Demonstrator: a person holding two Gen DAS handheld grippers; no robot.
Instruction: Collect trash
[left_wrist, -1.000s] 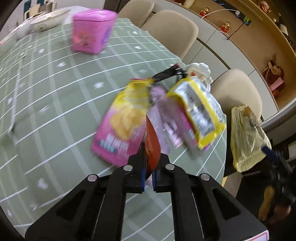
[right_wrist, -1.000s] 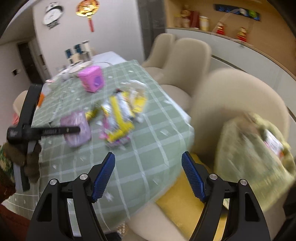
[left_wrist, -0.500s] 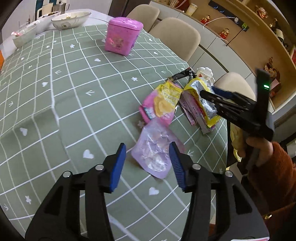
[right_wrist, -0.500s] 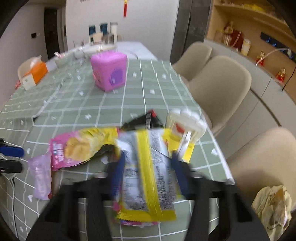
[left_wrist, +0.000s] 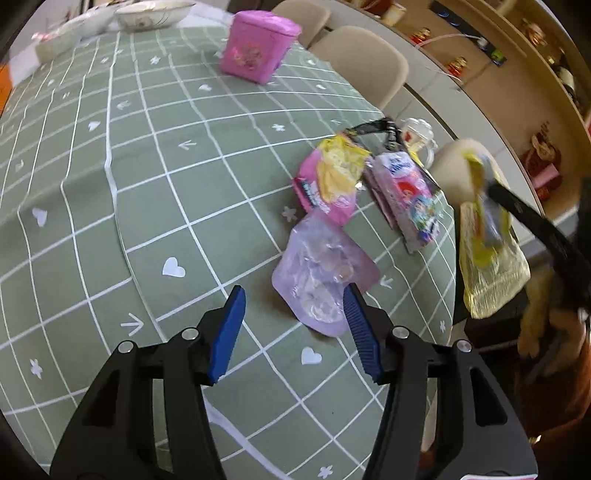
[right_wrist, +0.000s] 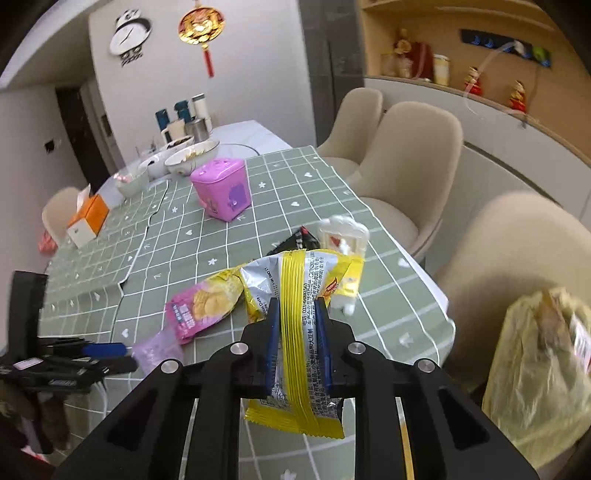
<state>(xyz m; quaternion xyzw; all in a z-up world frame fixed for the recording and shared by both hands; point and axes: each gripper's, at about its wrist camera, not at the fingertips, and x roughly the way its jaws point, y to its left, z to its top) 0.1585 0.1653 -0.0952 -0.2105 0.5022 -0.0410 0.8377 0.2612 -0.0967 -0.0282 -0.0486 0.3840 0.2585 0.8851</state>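
Left gripper (left_wrist: 293, 325): black angular plastic frame, ribbed blue pads, silver round screws
Right gripper (right_wrist: 296, 338): matching black frame, blue pads, silver screws
Sleeve (left_wrist: 554, 413): fuzzy rust-brown, far right

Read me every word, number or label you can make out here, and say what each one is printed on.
"Date:" on the silver back of the yellow wrapper, the end of a longer line.
"021-" starts a number beside that wrapper's yellow seam; the later digits are uncertain.
Pink snack bag: print too blurred to read.
Pink cartoon pouch: blue word at the top, too blurred.
Black wrapper: white lettering, too small.
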